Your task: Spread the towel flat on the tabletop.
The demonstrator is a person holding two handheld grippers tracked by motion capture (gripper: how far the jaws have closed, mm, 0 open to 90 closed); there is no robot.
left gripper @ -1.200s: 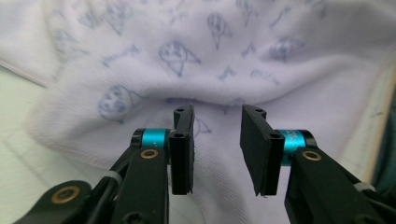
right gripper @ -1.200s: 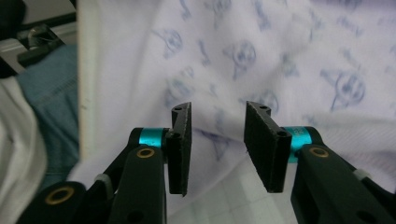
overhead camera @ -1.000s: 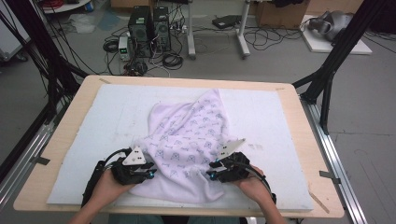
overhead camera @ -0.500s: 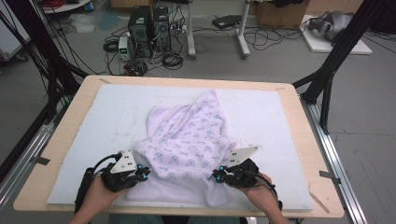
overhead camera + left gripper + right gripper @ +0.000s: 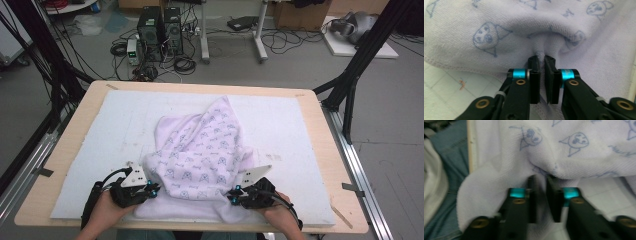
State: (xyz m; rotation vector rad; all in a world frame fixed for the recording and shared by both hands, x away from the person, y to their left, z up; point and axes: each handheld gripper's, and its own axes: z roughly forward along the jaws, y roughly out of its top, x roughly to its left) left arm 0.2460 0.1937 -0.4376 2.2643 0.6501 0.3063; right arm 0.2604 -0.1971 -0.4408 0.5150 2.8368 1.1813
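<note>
High view: the printed cloth (image 5: pixel 200 155) lies crumpled on the white mat (image 5: pixel 295 125), left gripper (image 5: pixel 150 189) and right gripper (image 5: pixel 234 196) at its near edge. Left gripper view: jaws clamped on a pinched fold of cloth (image 5: pixel 541 53). Right gripper view: jaws likewise closed on the cloth (image 5: pixel 541 173).

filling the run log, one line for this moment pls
left gripper: shut on cloth near left edge | right gripper: shut on cloth near right edge | cloth: bunched on white mat | stage: both grips set

Pale lilac cloth (image 5: pixel 202 155) printed with small blue dog faces, lying crumpled on the white mat (image 5: pixel 300 130), peaked toward the far side, near edge bunched and draping just past the table's front.
</note>
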